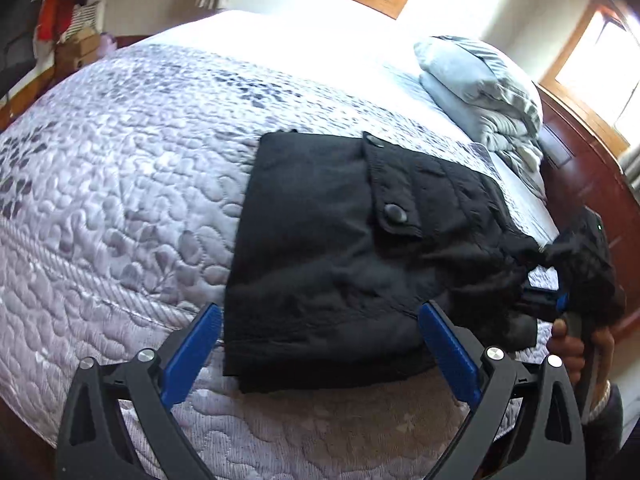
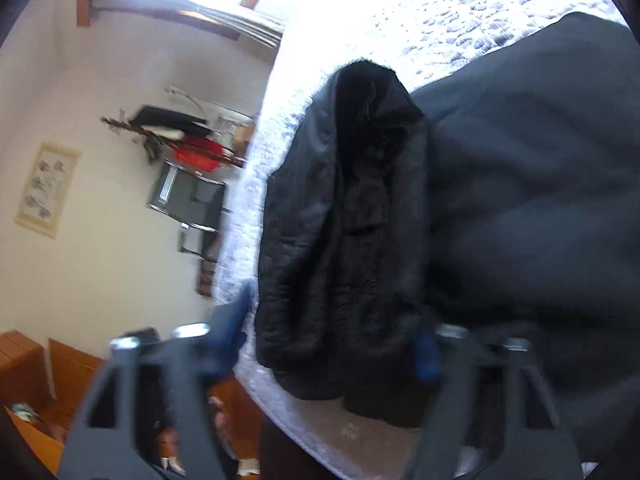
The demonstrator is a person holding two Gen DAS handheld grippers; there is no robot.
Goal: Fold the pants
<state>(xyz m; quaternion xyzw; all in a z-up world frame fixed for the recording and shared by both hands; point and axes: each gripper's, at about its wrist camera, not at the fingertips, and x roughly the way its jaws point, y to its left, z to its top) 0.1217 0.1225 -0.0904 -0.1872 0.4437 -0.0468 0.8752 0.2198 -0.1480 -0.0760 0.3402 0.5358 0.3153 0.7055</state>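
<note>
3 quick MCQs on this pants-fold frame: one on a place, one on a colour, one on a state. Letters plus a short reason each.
1. Where do the folded pants lie?
A. on the quilted bedspread
B. on the wooden floor
C. on the pile of pale bedding

2. What colour are the pads on the left gripper?
A. red
B. blue
C. white

3. How does the left gripper stand?
A. shut on the pants
B. shut on nothing
C. open, a finger on each side of the near edge of the pants

Answers:
1 A: the black bundle rests flat on the grey patterned quilt, apart from the pale bedding by the headboard.
2 B: both pads show blue in the left wrist view.
3 C: the fingers stand wide apart with cloth between them, unpressed.
</note>
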